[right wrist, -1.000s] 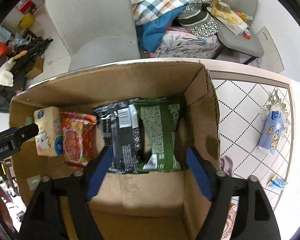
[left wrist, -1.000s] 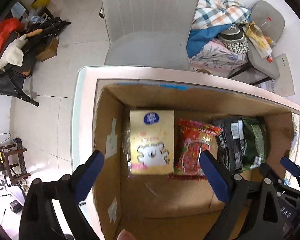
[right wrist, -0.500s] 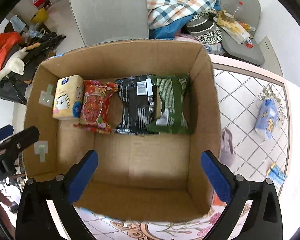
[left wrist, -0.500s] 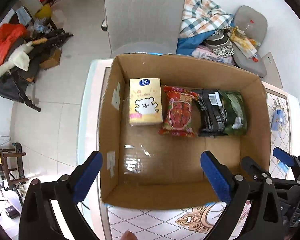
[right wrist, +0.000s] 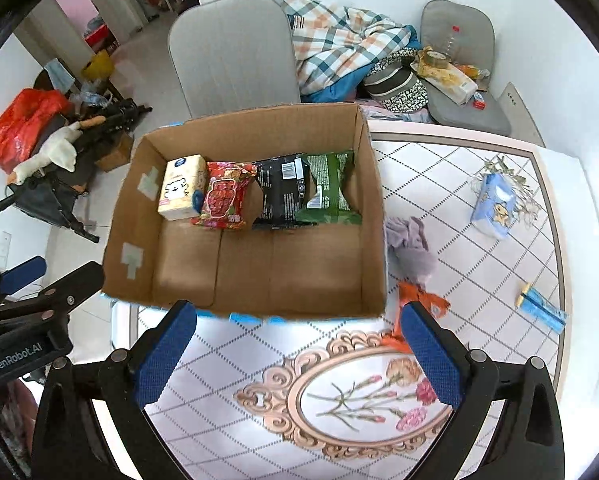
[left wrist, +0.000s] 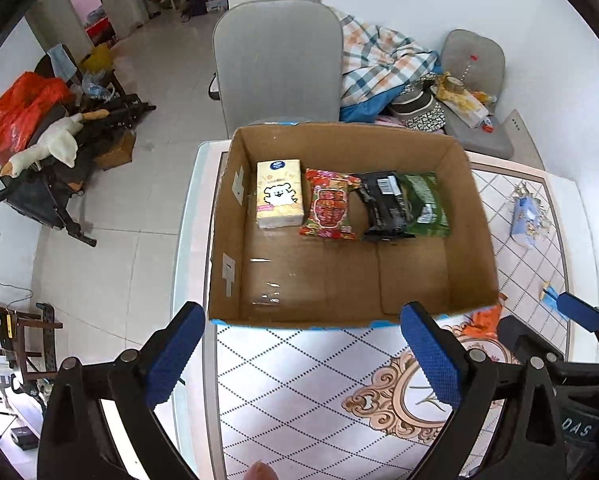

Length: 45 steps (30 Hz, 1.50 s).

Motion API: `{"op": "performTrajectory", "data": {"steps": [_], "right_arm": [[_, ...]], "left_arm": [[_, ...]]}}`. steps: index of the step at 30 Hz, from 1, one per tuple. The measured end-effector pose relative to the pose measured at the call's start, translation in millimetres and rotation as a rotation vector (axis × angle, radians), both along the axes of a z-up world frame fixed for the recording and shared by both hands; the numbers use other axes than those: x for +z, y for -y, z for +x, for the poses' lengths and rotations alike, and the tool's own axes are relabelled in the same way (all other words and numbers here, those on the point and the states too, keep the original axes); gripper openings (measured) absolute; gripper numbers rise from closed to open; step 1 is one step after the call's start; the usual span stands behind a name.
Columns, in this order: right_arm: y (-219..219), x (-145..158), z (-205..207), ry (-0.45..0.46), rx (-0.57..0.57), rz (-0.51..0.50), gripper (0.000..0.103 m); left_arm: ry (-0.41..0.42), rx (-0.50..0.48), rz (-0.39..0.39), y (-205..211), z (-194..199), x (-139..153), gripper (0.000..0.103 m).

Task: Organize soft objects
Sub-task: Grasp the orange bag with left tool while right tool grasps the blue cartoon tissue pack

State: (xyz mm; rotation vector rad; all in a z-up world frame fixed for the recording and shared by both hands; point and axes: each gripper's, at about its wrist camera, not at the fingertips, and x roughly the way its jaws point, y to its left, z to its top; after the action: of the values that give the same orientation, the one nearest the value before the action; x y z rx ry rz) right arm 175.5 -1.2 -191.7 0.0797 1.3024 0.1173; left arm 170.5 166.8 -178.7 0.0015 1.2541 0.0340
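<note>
Both grippers are now sitting well back from the cardboard box (right wrist: 255, 216), out over the patterned tabletop (right wrist: 439, 184) on its near side, where a second ago they were reaching down inside it over the packets. The left gripper (left wrist: 299, 356) is hanging released with its blue pads spread wide and nothing between them, and the right gripper (right wrist: 299, 356) is likewise spread wide and carrying nothing.

Inside the box, four soft packs are lying in a row along the far wall: the yellow tissue pack (right wrist: 181, 186) at the left, the red snack bag (right wrist: 223, 200) just beside it, then the black bag (right wrist: 281, 190) and the green bag (right wrist: 329, 192) overlapping at the right. They are sitting where they were a second ago, so the pull-back is reading as the end of a placing step, with the near half of the box floor still bare.

Several soft things are still lying on the table to the right of the box: a grey-lilac cloth (right wrist: 409, 246) touching the box's right wall, an orange wrapper (right wrist: 419, 302) near the right gripper's right finger, a blue tissue pack (right wrist: 493, 204) further right, and a small blue packet (right wrist: 543, 308) near the right edge. The task is looking only partly done, and the cloth or orange wrapper is seeming the likeliest next pick for the right gripper
</note>
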Motion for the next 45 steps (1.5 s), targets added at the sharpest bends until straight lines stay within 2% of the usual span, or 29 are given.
{"op": "performTrajectory", "data": {"steps": [6, 9, 12, 15, 19, 21, 24, 28, 32, 36, 41, 45], "right_arm": [[16.3, 15.0, -19.6, 0.010, 0.005, 0.058, 0.103], [43.3, 20.2, -23.5, 0.013, -0.032, 0.087, 0.103], [95.2, 22.5, -23.8, 0.007, -0.107, 0.102, 0.103], [151.2, 17.5, -23.3, -0.012, -0.178, 0.048, 0.103], [233.6, -14.7, -26.3, -0.101, -0.255, 0.000, 0.103], [268.5, -36.5, -28.4, -0.162, -0.283, -0.020, 0.103], [317.5, -66.7, -35.2, -0.224, -0.330, -0.026, 0.103], [351.8, -92.6, -39.6, -0.263, -0.350, -0.016, 0.103], [369.7, -109.6, -32.4, -0.289, -0.346, 0.014, 0.103], [372.0, -118.8, -4.4, -0.300, -0.317, 0.060, 0.103], [363.9, -130.5, 63.7, -0.301, -0.284, 0.134, 0.103], [354.9, -157.3, 121.6, -0.346, -0.294, 0.188, 0.103]], "left_arm": [[0.054, -0.015, -0.002, 26.8, -11.0, 26.3, 0.100], [0.074, -0.063, -0.002, 56.6, -8.2, 37.7, 0.100], [0.086, -0.116, 0.025, 90.5, -2.7, 40.6, 0.100], [0.071, -0.155, 0.055, 131.1, 4.1, 30.5, 0.100], [0.008, -0.213, 0.127, 187.0, 5.7, -8.6, 0.100], [-0.059, -0.249, 0.138, 214.5, 5.4, -38.8, 0.100], [-0.178, -0.282, 0.114, 250.9, 7.5, -85.3, 0.100], [-0.268, -0.320, 0.138, 293.2, 9.1, -131.7, 0.100], [-0.332, -0.305, 0.158, 313.3, 10.7, -167.7, 0.100], [-0.382, -0.279, 0.208, 326.2, 19.8, -197.3, 0.100], [-0.430, -0.245, 0.263, 336.8, 27.5, -228.1, 0.100], [-0.474, -0.203, 0.254, 335.2, 29.6, -246.1, 0.100]]}}
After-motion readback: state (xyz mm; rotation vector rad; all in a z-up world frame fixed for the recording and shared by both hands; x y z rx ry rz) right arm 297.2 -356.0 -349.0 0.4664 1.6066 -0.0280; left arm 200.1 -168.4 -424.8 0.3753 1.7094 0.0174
